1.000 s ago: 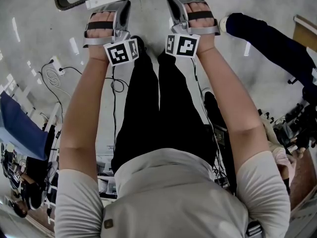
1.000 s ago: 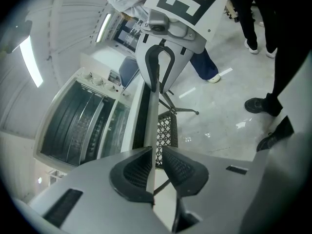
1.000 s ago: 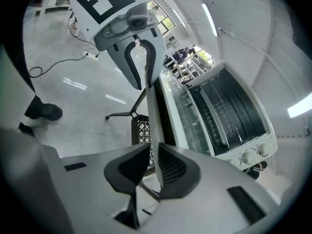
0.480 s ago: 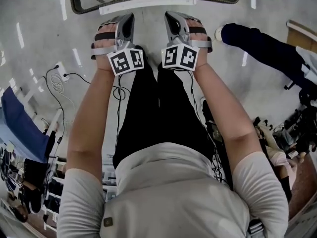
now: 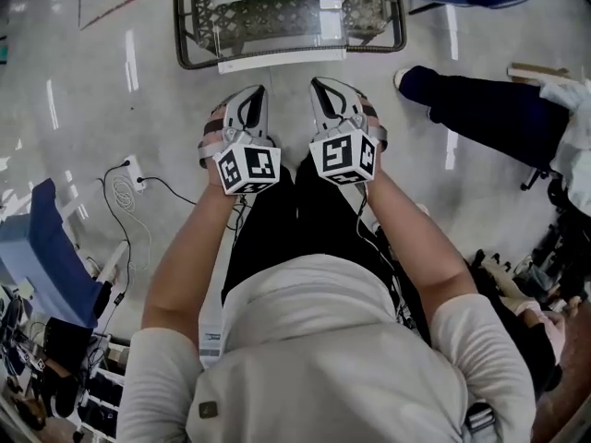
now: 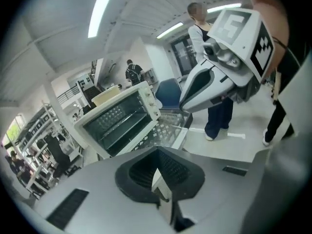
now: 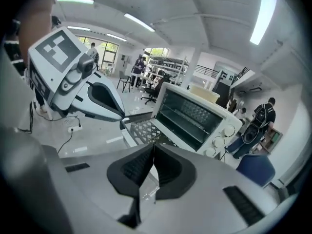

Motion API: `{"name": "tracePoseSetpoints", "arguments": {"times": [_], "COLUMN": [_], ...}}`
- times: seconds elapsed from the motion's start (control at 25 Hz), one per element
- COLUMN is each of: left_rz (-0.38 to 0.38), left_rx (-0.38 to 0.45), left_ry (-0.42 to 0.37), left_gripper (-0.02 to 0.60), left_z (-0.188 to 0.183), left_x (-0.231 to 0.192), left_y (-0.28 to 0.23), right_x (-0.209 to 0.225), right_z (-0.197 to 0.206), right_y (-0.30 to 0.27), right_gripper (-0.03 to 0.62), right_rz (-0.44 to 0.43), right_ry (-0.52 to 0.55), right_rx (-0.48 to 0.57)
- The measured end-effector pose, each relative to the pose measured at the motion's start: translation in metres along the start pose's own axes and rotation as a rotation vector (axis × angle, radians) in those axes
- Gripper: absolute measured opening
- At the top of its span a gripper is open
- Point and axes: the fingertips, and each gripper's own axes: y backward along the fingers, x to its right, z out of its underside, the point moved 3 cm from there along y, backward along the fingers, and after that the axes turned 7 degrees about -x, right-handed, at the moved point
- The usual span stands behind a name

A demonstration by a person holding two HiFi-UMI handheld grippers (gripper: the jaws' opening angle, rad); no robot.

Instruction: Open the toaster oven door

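The white toaster oven stands with its glass door folded down flat and its cavity showing. The door's white handle bar faces me along the near edge. My left gripper hangs a short way back from the handle; its jaws are closing the last bit, pads meeting on nothing. My right gripper is beside it, also clear of the handle, jaws likewise closing together with nothing between them.
A person's dark-trousered leg stretches in from the right. A socket strip with a coiled cable lies on the floor at the left, near a blue chair. People stand in the background.
Both grippers have drawn back from the door handle toward my body, and their jaws have gone from open to shut. The open door now lies farther off.
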Motion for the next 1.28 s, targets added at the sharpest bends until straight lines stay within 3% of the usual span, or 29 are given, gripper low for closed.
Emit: {"name": "tracePoseSetpoints", "arguments": {"times": [0.2, 0.4, 0.84, 1.08, 1.28], "left_rz": [0.045, 0.093, 0.076, 0.049, -0.039], "left_rx": [0.102, 0.211, 0.355, 0.386, 0.408], "left_ry": [0.109, 0.205, 0.223, 0.261, 0.237], "left_gripper": [0.017, 0.016, 0.017, 0.017, 0.017], "left_z": [-0.042, -0.065, -0.091, -0.110, -0.134], "left_x": [-0.014, -0.034, -0.067, -0.060, -0.032], "left_y": [0.067, 0.124, 0.223, 0.252, 0.287], "right_x": [0.001, 0.001, -0.009, -0.005, 0.001], "right_z": [-0.043, -0.082, -0.127, -0.119, -0.098], "right_y": [0.063, 0.107, 0.204, 0.247, 0.286], "right_gripper": [0.020, 0.020, 0.019, 0.020, 0.019], "right_rz": [-0.007, 0.021, 0.027, -0.073, -0.135], "right_ry": [-0.110, -0.141, -0.095, -0.115, -0.132], "right_rx": [0.051, 0.101, 0.238, 0.320, 0.358]}}
